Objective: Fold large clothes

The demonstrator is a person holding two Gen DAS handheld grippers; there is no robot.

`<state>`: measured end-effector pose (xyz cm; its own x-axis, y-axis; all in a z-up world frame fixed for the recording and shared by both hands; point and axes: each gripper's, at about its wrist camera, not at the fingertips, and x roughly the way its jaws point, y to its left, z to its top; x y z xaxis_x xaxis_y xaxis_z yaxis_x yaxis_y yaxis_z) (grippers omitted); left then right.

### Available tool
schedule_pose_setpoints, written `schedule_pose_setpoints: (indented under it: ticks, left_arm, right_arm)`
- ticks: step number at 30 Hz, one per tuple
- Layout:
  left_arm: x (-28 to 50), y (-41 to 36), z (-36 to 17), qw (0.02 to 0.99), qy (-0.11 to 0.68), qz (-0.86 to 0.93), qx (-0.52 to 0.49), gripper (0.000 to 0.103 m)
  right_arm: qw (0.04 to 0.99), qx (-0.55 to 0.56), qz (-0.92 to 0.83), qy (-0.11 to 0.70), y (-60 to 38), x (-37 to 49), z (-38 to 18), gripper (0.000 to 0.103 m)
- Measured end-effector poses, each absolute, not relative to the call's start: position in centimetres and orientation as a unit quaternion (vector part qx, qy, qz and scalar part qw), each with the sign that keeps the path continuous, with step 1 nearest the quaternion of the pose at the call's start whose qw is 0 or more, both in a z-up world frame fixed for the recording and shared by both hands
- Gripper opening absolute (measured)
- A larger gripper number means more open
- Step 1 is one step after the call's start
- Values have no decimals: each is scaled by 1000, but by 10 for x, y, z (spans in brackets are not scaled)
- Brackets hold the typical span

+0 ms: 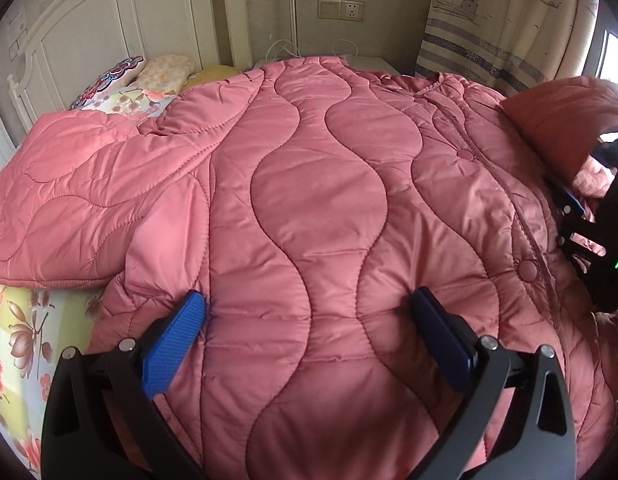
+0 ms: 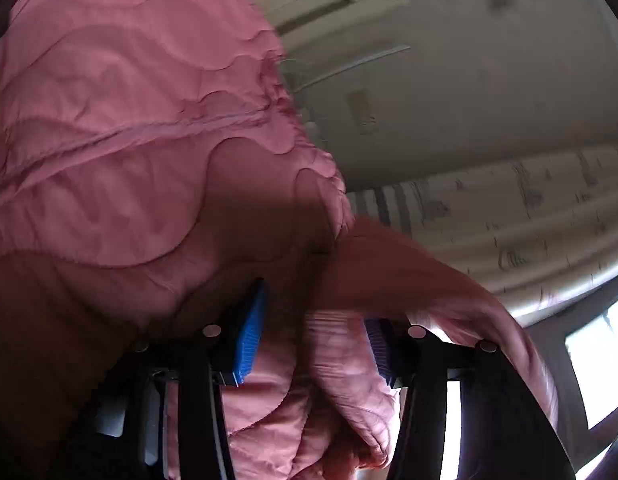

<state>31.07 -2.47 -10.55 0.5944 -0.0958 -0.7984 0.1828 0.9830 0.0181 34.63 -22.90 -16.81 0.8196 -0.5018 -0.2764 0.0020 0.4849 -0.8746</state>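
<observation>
A large pink quilted jacket (image 1: 317,184) lies spread front-up on the bed, snap buttons running down its right side. My left gripper (image 1: 309,300) is open wide, both blue pads (image 1: 177,344) resting on the jacket's near hem with no fabric pinched between them. One sleeve (image 1: 69,200) lies out flat to the left. The other sleeve (image 1: 565,120) is raised at the right edge, above the right gripper's black frame (image 1: 609,240). In the right wrist view, which is rolled sideways, my right gripper (image 2: 315,338) holds a bunched sleeve fold (image 2: 337,360) between its pads.
A floral bedsheet (image 1: 17,344) shows at the near left. Pillows (image 1: 125,80) lean by the white headboard (image 1: 109,12). Behind the bed stand a white nightstand (image 1: 373,62) and a wall socket (image 1: 341,10). A boat-print curtain (image 1: 509,20) and a bright window (image 2: 597,360) are at the right.
</observation>
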Motion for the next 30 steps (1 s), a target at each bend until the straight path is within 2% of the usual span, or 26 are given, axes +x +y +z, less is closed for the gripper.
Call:
schedule_pose_setpoints:
  ticks: [2,4,7,9,13,16,19,23,28,30]
  left_arm:
    - [311,-25,-105,891,444,-78,49,101]
    - [311,-25,-105,892,444,-78,48,101]
    - [311,-25,-105,892,443,-78,49,101]
    - [311,-25,-105,892,444,-78,49,101]
    - [311,-25,-105,892,444,-78,49,101]
    - [311,-25,-105,892,444,-78,49,101]
    - [311,-25,-105,892,444,-78,49,101]
    - [311,-25,-105,892,444,-78,49,101]
    - [310,-24,-105,891,443,-82,48,101]
    - [310,-24,-106,891,443,-83,48,101]
  right_arm:
    - [839,-451,-157,262,-242,341,-157,77]
    - [851,-426,-147,270,-256,332,-149,84]
    - [889,-335,-106,295,-278,314,-133,86]
    - [924,-218,-53,310,-303,300,-118,86]
    - [960,-12,34,279,-351,277,-91,86]
    - [963,62,55,257,-357,279,-74,86]
    - [966,46,43,249,-339,308,-61,86]
    - [959,-4,55,277,-280,356,-68,86]
    - [917,-117,63,375,-219,410,-122,86]
    - [913,-150,74,372,-208,404,-134,88]
